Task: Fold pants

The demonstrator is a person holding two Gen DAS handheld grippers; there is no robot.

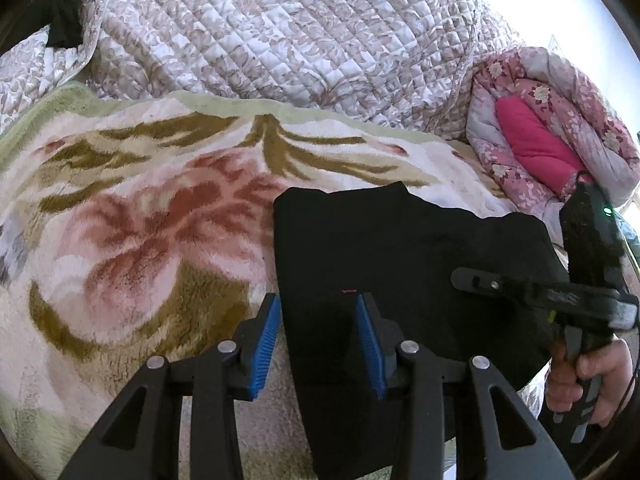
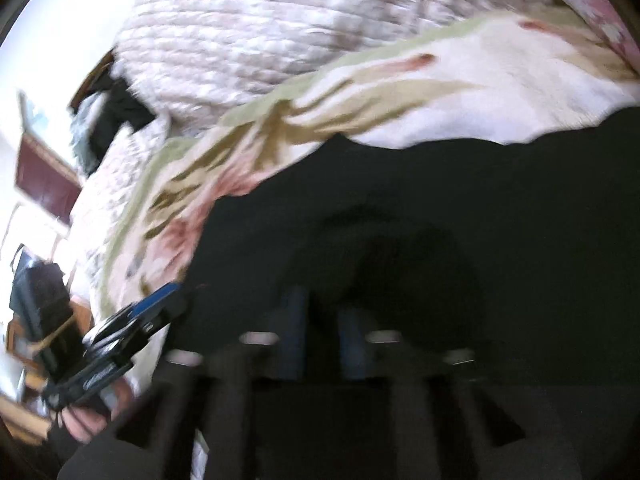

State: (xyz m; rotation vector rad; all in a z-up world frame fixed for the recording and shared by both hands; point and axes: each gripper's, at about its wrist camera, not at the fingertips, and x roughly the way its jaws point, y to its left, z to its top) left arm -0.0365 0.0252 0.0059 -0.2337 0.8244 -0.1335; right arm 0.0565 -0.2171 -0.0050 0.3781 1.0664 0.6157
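Black pants (image 1: 408, 264) lie folded into a compact block on the floral fleece blanket (image 1: 140, 220). My left gripper (image 1: 318, 314) is open, its blue pads straddling the pants' near left edge, holding nothing. My right gripper (image 1: 480, 280) reaches in from the right, low over the pants' right side. In the blurred right wrist view the pants (image 2: 440, 220) fill the frame and my right gripper (image 2: 324, 336) shows its blue pads a small gap apart, with no cloth seen between them. The left gripper (image 2: 156, 300) shows at the lower left there.
A quilted patterned bedspread (image 1: 280, 28) is bunched behind the blanket. A rolled pink floral quilt (image 1: 552, 128) lies at the right. A dark garment (image 1: 60, 20) sits at the far left. A bright window is at the upper right.
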